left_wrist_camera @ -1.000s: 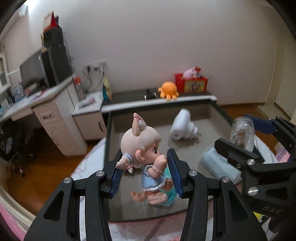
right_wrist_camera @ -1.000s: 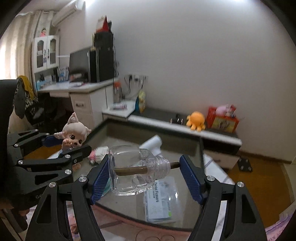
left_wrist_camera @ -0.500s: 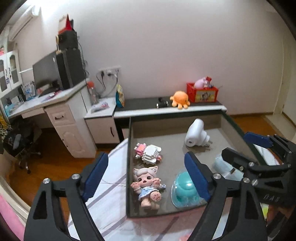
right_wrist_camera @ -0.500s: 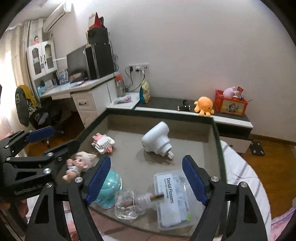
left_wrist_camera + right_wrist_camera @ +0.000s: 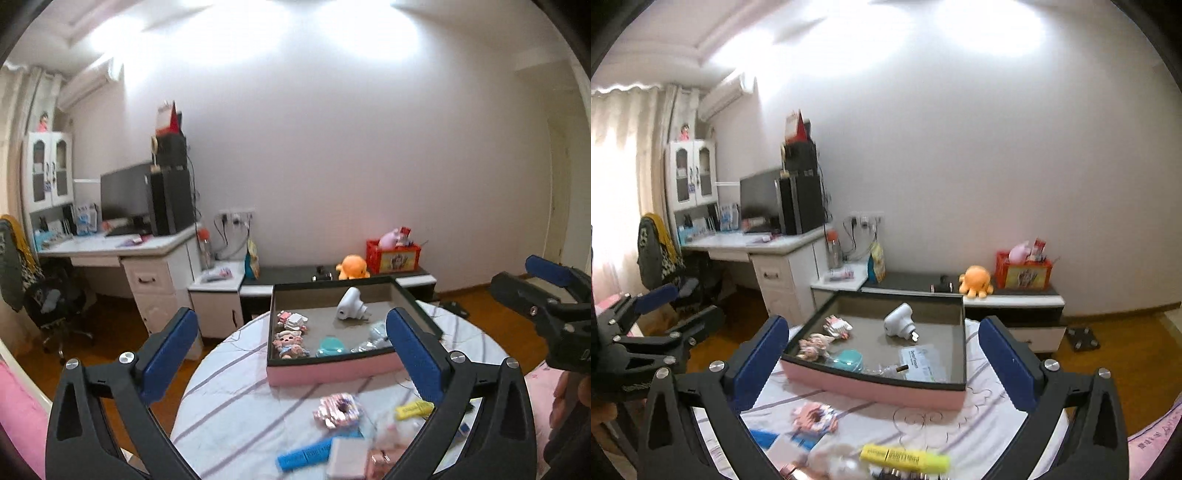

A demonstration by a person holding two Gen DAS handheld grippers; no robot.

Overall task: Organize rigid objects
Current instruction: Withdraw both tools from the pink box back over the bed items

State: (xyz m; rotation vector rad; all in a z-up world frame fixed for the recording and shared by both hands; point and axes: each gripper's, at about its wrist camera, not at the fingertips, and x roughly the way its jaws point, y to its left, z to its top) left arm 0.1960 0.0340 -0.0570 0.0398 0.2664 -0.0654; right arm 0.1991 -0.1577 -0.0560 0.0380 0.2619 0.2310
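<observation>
While both grippers were held high and back from the round counter (image 5: 236,391) with the striped white cloth, nothing was carried: the left gripper (image 5: 291,354) and the right gripper (image 5: 886,363) both stood with jaws wide apart and bare.

At twelve o'clock, the pink-walled, dark-rimmed tray (image 5: 871,386) held what was judged already sorted: a white plug-in adapter (image 5: 897,323), a small doll figurine (image 5: 290,343), a teal round case (image 5: 330,345), a clear glass bottle (image 5: 886,369) and a floss packet (image 5: 921,363), all lying loose so they would not topple.

At six o'clock, unsorted pieces were left: a pink block toy (image 5: 338,406), a yellow tube (image 5: 905,458) and a blue bar (image 5: 303,456), blurred. The near tray wall was judged the obstacle to be cleared.
</observation>
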